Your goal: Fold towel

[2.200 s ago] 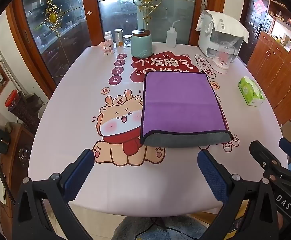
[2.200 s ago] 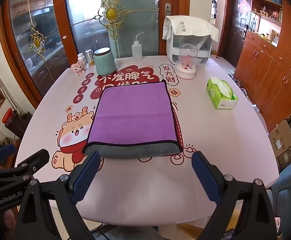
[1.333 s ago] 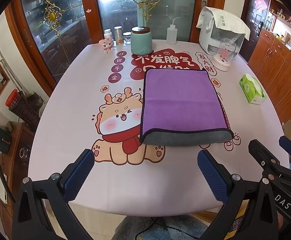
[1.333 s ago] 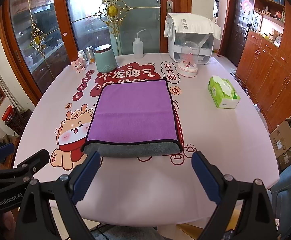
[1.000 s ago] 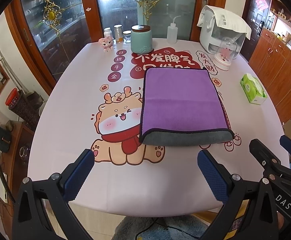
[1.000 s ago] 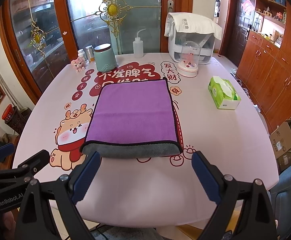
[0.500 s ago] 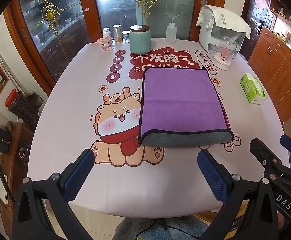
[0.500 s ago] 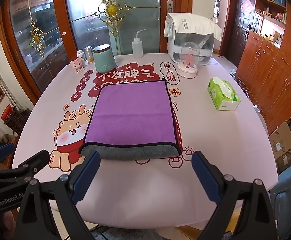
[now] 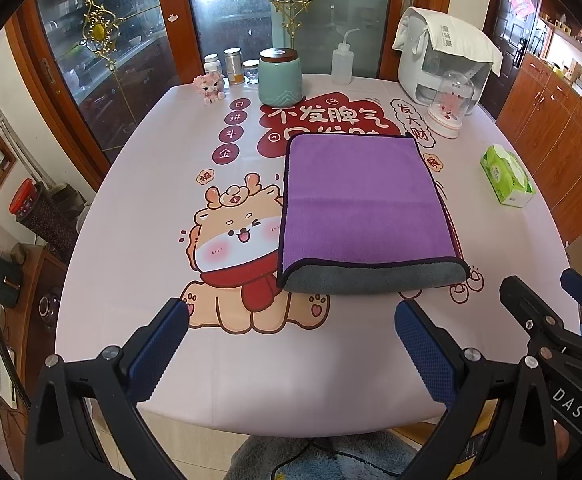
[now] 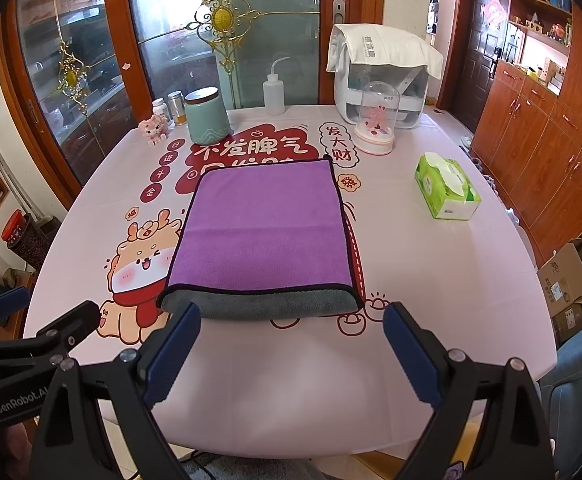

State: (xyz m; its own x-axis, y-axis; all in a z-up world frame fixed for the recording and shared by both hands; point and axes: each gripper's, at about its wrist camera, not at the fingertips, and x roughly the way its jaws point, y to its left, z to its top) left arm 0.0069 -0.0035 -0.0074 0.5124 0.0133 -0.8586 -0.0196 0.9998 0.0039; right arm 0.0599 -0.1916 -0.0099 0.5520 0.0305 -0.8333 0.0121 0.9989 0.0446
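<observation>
Purple towel (image 9: 363, 200) lies folded flat on worktop (image 9: 131, 240), grey fold edge nearest; left gripper (image 9: 291, 344) and right gripper (image 10: 291, 340) hover short of it, jaws wide open, empty, lined up to grab.

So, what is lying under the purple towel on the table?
Under the purple towel only the printed tablecloth shows, its red print partly covered. Anything else beneath is hidden.

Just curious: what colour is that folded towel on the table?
Purple on top, grey underside at the near fold, dark edging: towel, clearest in the right wrist view.
</observation>
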